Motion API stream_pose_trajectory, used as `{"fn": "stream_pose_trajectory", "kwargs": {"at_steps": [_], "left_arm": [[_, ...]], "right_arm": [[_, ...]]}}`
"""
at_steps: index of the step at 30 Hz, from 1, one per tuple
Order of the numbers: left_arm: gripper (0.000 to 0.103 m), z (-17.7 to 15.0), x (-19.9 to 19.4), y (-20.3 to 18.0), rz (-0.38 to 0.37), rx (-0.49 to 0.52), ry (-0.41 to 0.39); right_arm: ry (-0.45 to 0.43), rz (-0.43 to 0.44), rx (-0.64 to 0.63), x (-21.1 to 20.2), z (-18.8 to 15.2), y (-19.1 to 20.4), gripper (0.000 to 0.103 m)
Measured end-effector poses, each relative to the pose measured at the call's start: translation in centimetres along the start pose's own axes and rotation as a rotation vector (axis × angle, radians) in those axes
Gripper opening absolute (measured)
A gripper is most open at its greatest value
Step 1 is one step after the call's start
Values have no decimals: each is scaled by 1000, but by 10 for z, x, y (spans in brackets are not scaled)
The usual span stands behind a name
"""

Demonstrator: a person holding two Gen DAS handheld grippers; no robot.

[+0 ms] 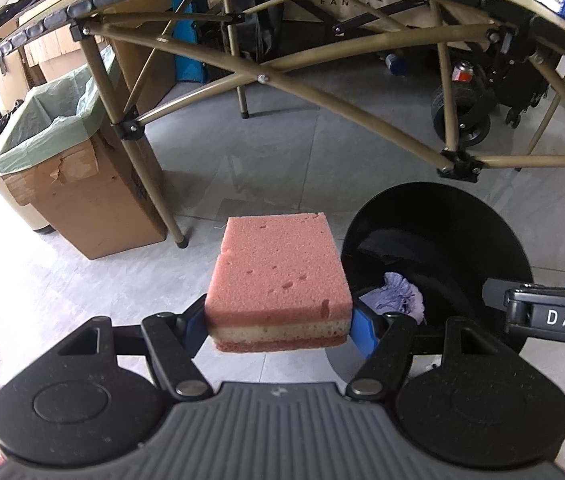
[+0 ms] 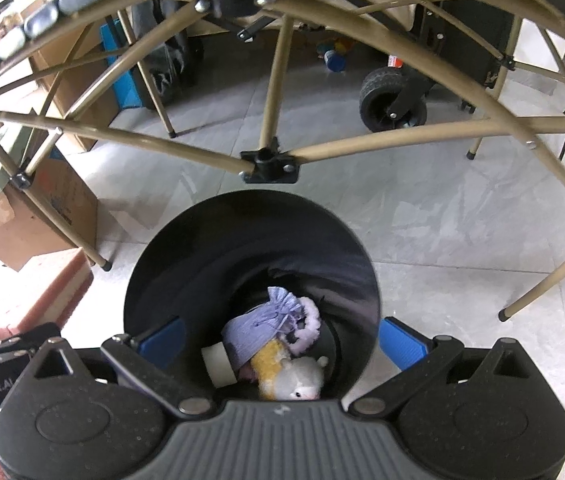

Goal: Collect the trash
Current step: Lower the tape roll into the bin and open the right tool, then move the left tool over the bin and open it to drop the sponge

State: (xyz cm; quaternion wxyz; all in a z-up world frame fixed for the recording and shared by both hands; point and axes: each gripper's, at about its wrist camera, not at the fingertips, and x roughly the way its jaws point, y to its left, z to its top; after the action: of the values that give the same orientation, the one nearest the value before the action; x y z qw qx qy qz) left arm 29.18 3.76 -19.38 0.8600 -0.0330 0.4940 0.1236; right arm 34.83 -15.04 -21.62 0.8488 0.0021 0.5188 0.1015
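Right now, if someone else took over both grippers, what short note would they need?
Left gripper: shut on the pink sponge, held above the floor, just left of the black bin.
Right gripper: open, nothing held, hanging over the bin's mouth.
In the bin already: a lilac cloth bundle, a white tape roll, a small plush toy.
A lined cardboard box stands by the table leg, further left.
Done: those three items are binned.
Left: carry the sponge over the bin opening and release it; the frames don't show whether other trash remains.
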Motion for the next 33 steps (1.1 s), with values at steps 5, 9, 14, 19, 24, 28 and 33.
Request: {"fn": "stream_pose_trajectory", "kwargs": {"at_steps": [5,9,14,19,24,28,33], "left_arm": [[71,2,-3,-11,-24,23,-10],[71,4,0,-25,-32,60,-12],[71,6,2,-41,-54,95,-15],[71,8,4,-60,-79,130,-19],[71,10,8,-80,-101,162,-25],[71,12,11,-95,-123,184,-28],[71,15,15,-109,-144,195,-23]], "right_arm": [[-8,-17,9,-7,-2,-13,103],[-29,-30,27,-14,-5,-26,103],[-58,-54,52,-23,-6,-41,103],[-83,-73,90,-30,-6,-59,103],[-124,-94,127,-41,-7,-75,103],[-148,-120,149,-49,-5,-88,103],[-165,-152,186,-53,-4,-104,103]]}}
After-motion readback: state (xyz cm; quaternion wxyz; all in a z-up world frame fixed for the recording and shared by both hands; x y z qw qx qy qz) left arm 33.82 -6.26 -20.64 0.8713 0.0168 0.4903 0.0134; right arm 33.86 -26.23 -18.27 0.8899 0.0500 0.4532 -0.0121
